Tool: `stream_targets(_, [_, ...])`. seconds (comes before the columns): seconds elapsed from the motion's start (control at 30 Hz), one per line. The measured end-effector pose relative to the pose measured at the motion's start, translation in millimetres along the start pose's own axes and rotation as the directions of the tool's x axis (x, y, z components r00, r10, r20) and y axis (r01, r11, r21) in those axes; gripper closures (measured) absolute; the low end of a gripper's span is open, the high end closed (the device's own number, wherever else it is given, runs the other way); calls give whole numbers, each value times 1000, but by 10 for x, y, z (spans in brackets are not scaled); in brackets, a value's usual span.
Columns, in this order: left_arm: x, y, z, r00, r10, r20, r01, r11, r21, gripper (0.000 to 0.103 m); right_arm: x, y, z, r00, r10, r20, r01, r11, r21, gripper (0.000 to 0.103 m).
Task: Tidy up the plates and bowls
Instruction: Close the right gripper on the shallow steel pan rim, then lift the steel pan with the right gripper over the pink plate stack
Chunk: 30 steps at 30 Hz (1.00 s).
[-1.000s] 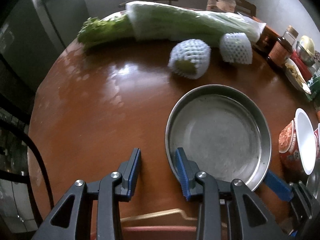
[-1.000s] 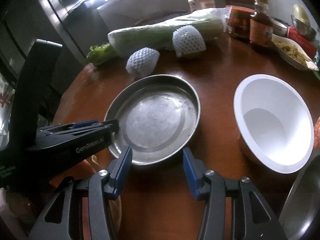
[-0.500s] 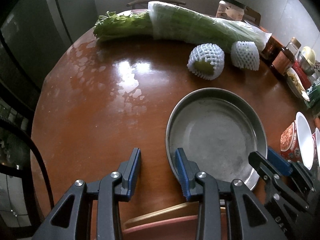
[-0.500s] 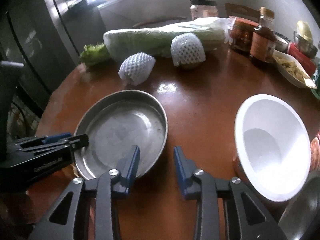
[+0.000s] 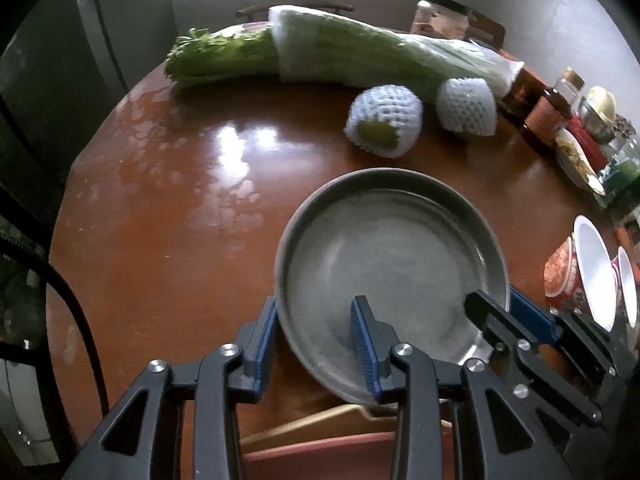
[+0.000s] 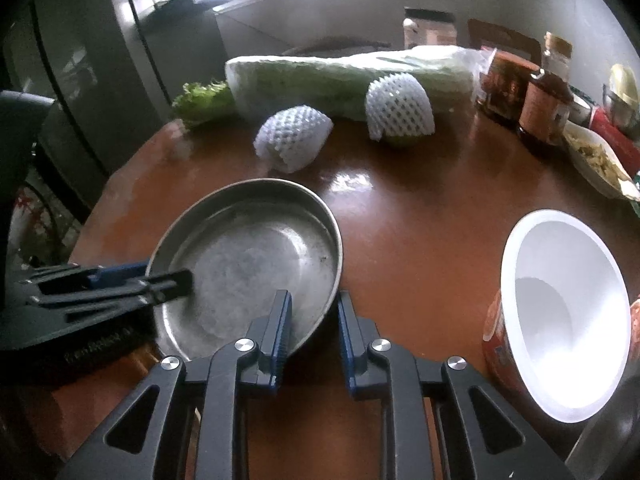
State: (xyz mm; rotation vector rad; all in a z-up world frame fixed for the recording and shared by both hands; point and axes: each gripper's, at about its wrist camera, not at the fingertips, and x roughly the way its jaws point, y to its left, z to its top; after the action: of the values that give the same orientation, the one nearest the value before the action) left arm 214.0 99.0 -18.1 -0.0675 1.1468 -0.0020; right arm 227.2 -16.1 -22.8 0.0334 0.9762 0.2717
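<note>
**Both grippers pinch the steel plate's rim**

The left gripper (image 5: 314, 344) straddles the near-left rim of the metal plate (image 5: 384, 248), one blue-padded finger outside the wall and the other inside on the plate's floor. At the plate's right edge the right gripper (image 5: 494, 308) clamps the rim likewise (its dark finger lies inside, the blue one outside). The plate looks tilted above the brown bench (image 5: 168, 240). Beyond it lie two fruits in white foam netting (image 5: 384, 126), a bagged leafy cabbage (image 5: 360, 58) and jars (image 5: 548, 114). At the right edge stand patterned bowls with white insides (image 5: 588, 276).
</note>
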Motion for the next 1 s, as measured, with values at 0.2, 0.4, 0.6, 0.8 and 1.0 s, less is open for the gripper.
stream_targets(0.2, [-45, 34, 13, 999, -41, 24, 41, 999, -26, 66, -10, 4, 25, 1000, -7, 11, 7, 1000, 4, 80])
stream_targets(0.4, [-283, 51, 11, 995, -25, 92, 28, 999, -32, 66, -153, 52, 70, 998, 1, 59, 0, 1000, -10, 80])
stream_targets(0.6, [-583, 60, -1, 987, -9, 159, 14, 1000, -28, 66, -323, 115, 115, 995, 23, 95, -21, 1000, -19, 80])
stream_targets(0.8, [-768, 79, -34, 981, -7, 193, 13, 999, -30, 66, -483, 187, 134, 992, 32, 122, -28, 999, -35, 80])
stream_targets(1.0, [-898, 78, -109, 978, -5, 211, 11, 1000, -29, 66, -614, 246, 100, 989, 37, 140, -32, 999, -44, 80])
